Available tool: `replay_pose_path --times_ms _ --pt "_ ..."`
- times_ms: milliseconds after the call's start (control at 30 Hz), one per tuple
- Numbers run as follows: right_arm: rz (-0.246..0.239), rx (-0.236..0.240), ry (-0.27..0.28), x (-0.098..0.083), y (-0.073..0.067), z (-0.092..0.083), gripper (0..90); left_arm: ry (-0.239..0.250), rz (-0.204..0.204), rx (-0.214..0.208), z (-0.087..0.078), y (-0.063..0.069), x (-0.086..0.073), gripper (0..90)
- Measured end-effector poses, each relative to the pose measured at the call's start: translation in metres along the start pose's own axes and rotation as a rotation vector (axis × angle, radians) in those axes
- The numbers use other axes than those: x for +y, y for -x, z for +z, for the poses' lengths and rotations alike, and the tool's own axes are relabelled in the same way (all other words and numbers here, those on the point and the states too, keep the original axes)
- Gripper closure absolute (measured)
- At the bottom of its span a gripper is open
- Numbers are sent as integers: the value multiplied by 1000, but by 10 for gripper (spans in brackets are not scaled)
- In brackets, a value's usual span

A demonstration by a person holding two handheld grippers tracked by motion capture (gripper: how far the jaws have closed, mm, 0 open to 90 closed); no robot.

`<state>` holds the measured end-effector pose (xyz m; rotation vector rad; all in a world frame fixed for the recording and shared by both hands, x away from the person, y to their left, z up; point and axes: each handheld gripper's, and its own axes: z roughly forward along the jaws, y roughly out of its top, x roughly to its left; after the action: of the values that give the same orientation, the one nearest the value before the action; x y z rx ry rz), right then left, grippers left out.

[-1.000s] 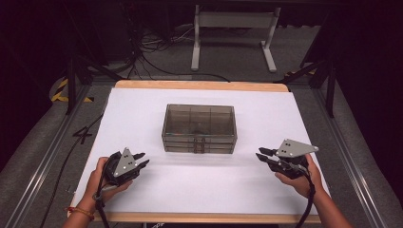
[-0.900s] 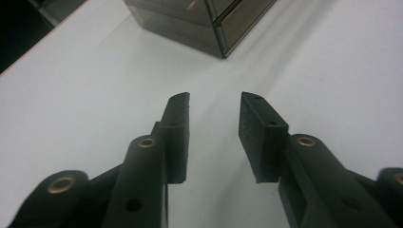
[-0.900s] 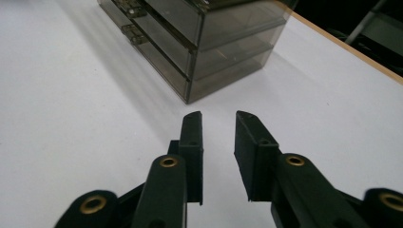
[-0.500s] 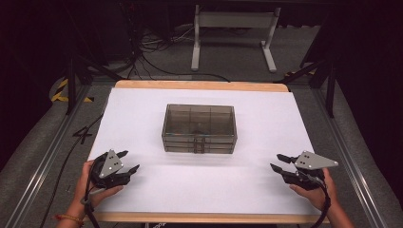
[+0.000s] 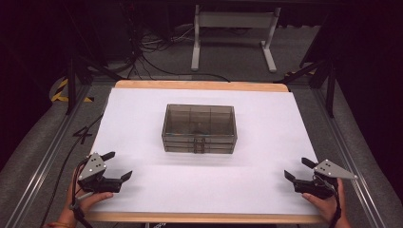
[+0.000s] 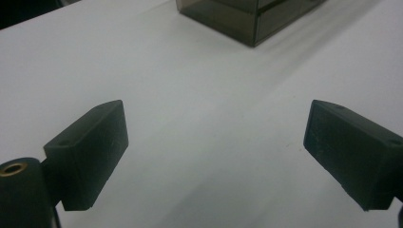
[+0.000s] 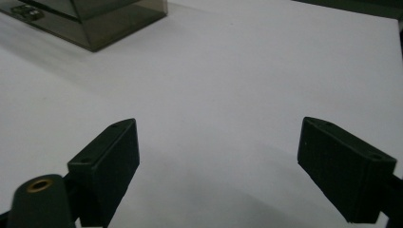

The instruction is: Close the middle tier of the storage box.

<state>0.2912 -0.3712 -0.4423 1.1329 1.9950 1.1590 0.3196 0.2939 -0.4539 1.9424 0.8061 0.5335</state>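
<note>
A smoky see-through plastic box (image 5: pixel 199 128) with a shut lid, inner compartments and front latches stands at the middle of the white table (image 5: pixel 142 118). My left gripper (image 5: pixel 119 165) rests low near the front left corner, well apart from the box. Its jaws have just been opening and stand wide with nothing between them. My right gripper (image 5: pixel 297 168) sits near the front right corner, also far from the box, and its jaws have likewise just been opening on nothing. The left gripper (image 6: pixel 216 114) sees the box (image 6: pixel 252 19) ahead; the right gripper (image 7: pixel 218 127) sees the box (image 7: pixel 95 23) at upper left.
A wooden rim (image 5: pixel 199 85) borders the table's far edge. Metal rails (image 5: pixel 43 156) run along both sides. Behind the table stands a white frame (image 5: pixel 233 28), with cables (image 5: pixel 142 61) on the floor. Bare white surface surrounds the box.
Both hands have drawn back and outward toward the table's front corners and sunk lower. Both pairs of jaws have gone from nearly shut to wide open.
</note>
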Motion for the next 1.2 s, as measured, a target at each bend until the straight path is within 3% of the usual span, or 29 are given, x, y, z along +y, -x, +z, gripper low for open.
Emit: replay_pose_path --times_ms 33,133,233,367,500,700,867,1200 --pt "-1 -29 -3 0 -1 0 130 -2 -15 -8 2 0 -3 65" --pt "-16 -45 12 -1 -3 -1 114 9 -15 -9 2 0 -4 59" --pt "9 -42 26 -2 -1 -2 107 30 -45 9 0 -3 -6 55" --pt "21 -35 51 -3 1 -5 103 15 -39 10 1 -1 -5 54" --pt "35 -43 42 -3 2 -4 110 8 -44 45 2 0 -5 50" --pt "14 -43 29 -2 -1 -2 109 5 -50 51 2 0 -5 60" --pt "14 -47 15 -2 0 -1 98 -4 -28 65 3 2 -4 70" --pt "21 -56 20 -2 0 -2 103 -2 -44 75 3 2 -4 77"
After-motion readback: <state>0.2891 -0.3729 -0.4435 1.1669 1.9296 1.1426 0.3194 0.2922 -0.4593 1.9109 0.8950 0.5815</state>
